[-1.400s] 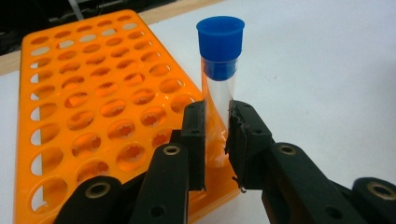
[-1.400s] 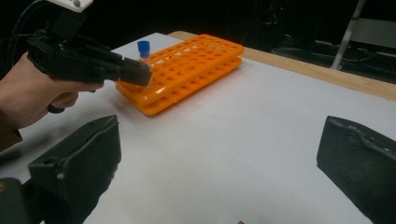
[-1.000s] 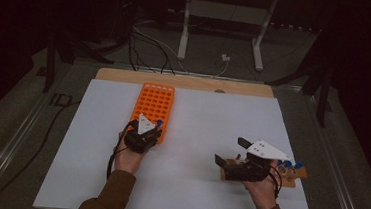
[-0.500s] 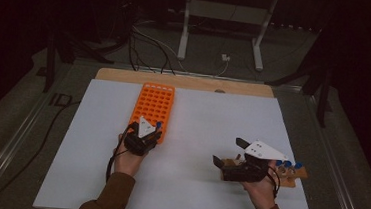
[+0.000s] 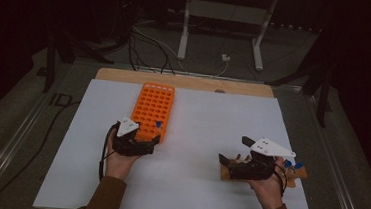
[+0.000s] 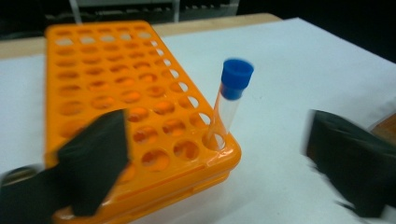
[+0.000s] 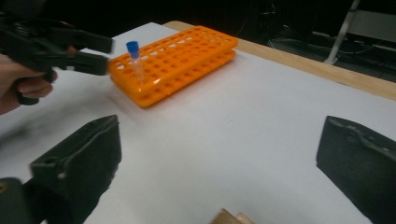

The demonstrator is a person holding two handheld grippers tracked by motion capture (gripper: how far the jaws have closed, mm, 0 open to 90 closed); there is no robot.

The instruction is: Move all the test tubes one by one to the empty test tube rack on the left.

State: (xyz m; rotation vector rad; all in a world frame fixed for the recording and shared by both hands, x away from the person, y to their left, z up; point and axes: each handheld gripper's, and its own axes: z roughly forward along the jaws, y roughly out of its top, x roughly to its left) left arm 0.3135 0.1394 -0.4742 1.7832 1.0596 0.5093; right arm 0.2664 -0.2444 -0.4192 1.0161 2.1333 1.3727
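Since before: left gripper (image 5: 143, 144) has pulled back a little from the orange rack (image 5: 154, 109), and its fingers have just been opening; the tube (image 5: 157, 127) stays behind in the rack, and nothing is pressed between the fingers.
High view, left hand: it holds the left gripper just at the near end of the rack, on the white worktop (image 5: 196, 135).
High view, tube: it stands in a hole at the near right corner of the rack, blue cap on top.
High view, right hand: it holds the right gripper (image 5: 229, 164) well apart from the rack, over a small wooden block (image 5: 298, 174) with blue-capped tubes (image 5: 293, 165) on it.
Left gripper view, fingers: wide apart, one over the near edge of the rack (image 6: 121, 107), one over the worktop.
Left gripper view, tube: the tube (image 6: 229, 105) stands between the two fingers, tilted a bit, touching neither.
Right gripper view, fingers: wide open, holding nothing, white worktop (image 7: 243, 130) between them.
Right gripper view, far off: the rack (image 7: 177, 60) with the tube (image 7: 135, 58) in its near corner, and the left gripper (image 7: 100, 56) just beside it.
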